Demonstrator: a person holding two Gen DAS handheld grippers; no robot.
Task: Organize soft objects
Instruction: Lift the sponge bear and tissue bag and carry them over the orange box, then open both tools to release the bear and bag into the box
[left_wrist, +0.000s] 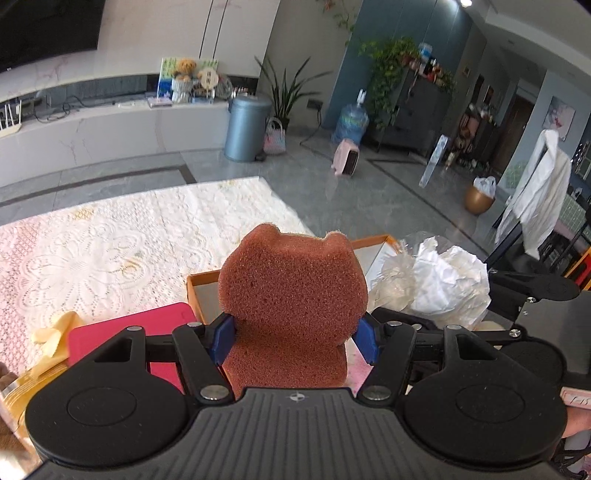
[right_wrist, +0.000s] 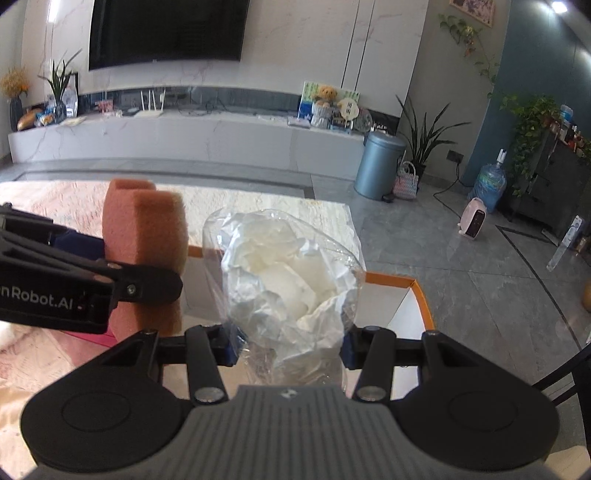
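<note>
**Holding a sponge and a bag over the orange box**

Sitting on the table under both grippers is an orange-rimmed cardboard box (left_wrist: 373, 243) with a pale inner floor; what shows of the floor is bare, though much of it is hidden behind the held things.

The left gripper (left_wrist: 293, 338) is clenched on a brown bear-shaped sponge (left_wrist: 291, 291), its blue pads (left_wrist: 221, 338) pressing the sponge's narrow waist from both sides, with the eared head standing upright above the fingers. The sponge hangs in front of the box's near wall.

The right gripper (right_wrist: 290, 345) is closed on a clear plastic bag of crumpled white material (right_wrist: 284, 273), pinching the bag low down while the stuffed top bulges above the fingers, over the box's interior. In the right wrist view the sponge and the left gripper's black finger sit just left of the bag, close but apart.

A pink flat case (left_wrist: 136, 332) lies left of the box, touching or nearly touching its corner, with a pale yellow item (left_wrist: 51, 339) beside it. A white lace tablecloth (left_wrist: 110, 251) covers the table beyond. Farther off on the grey floor stand a blue-grey pedal bin (left_wrist: 245, 127), a water jug (left_wrist: 351, 122) and a small pink heater (left_wrist: 347, 158).
</note>
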